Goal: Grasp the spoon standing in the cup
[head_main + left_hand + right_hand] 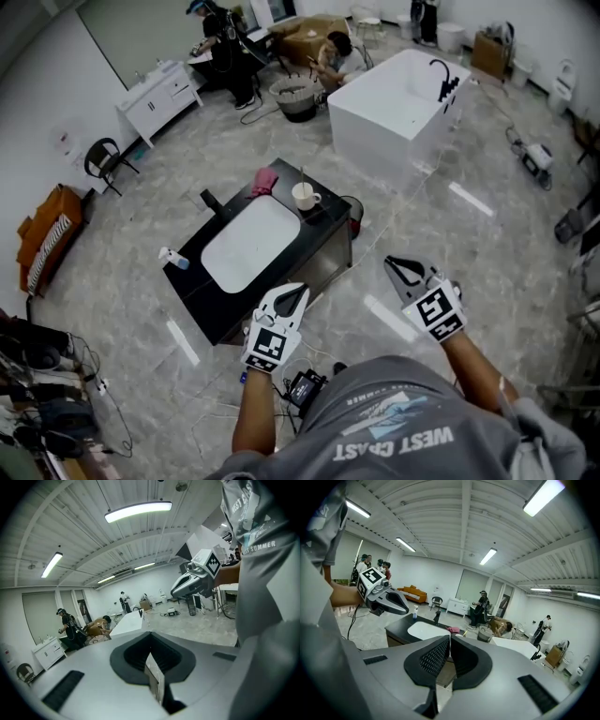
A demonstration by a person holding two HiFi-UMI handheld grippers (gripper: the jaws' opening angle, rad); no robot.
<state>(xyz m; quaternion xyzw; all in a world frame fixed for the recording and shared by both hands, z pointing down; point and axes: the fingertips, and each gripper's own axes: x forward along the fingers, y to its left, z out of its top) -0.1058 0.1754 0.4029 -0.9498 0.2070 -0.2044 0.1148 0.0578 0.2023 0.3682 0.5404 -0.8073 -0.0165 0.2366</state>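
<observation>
On the black counter (192,246), a spray bottle (173,260) stands at the left end and a white sink (248,242) fills the middle. The cup (304,197) stands at the far right corner beside a pink cloth (265,181), with the spoon (302,178) upright in it. The left gripper (298,292) hovers by the counter's near edge with its jaws pressed together on nothing, and the right gripper (398,267), off to the counter's right, is likewise closed and empty.
</observation>
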